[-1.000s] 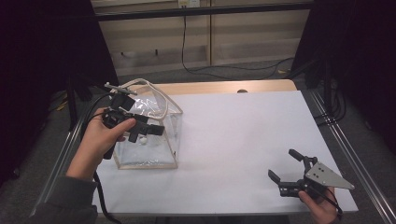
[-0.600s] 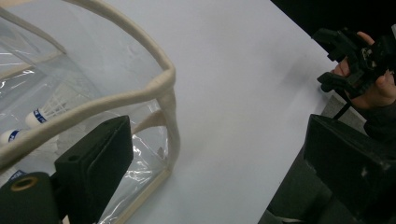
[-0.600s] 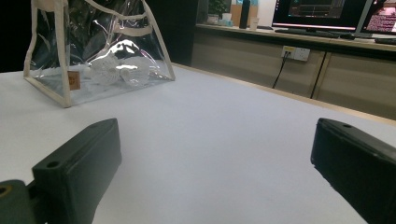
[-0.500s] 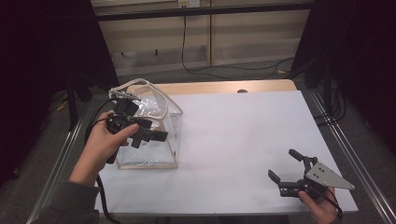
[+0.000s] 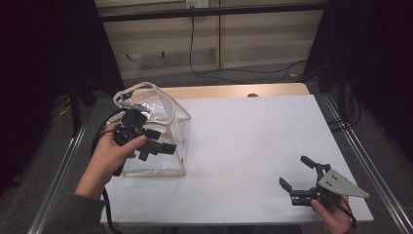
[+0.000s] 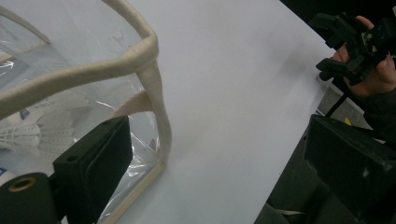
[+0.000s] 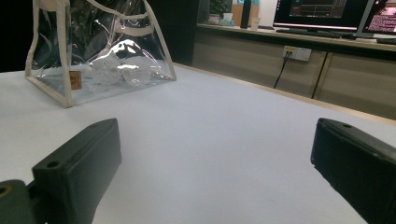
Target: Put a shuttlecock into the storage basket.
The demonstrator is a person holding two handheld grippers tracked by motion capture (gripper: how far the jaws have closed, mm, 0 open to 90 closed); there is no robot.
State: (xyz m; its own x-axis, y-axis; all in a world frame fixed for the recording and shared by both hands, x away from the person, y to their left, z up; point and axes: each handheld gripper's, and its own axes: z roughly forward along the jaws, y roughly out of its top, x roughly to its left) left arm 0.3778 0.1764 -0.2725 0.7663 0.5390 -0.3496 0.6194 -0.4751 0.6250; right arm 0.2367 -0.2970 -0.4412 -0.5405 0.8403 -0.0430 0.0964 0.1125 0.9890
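White table [image 5: 253, 146] is bearing a clear bag [image 5: 160, 141] with cream trim, shuttlecocks [image 6: 28, 128] showing inside, left gripper [image 5: 158, 146] and right gripper [image 5: 297, 174] both gaping empty.

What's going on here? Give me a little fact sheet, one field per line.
Setting: white table with a person holding a gripper in each hand
Main thing: clear bag with cream trim, standing at the table's left
Inside the bag: white shuttlecocks
Left gripper: open, at the bag's near corner, one jaw against the clear wall, the other outside over the table
Right gripper: open, held low over the table's near right corner, far from the bag, holding nothing
Background: monitors on a counter
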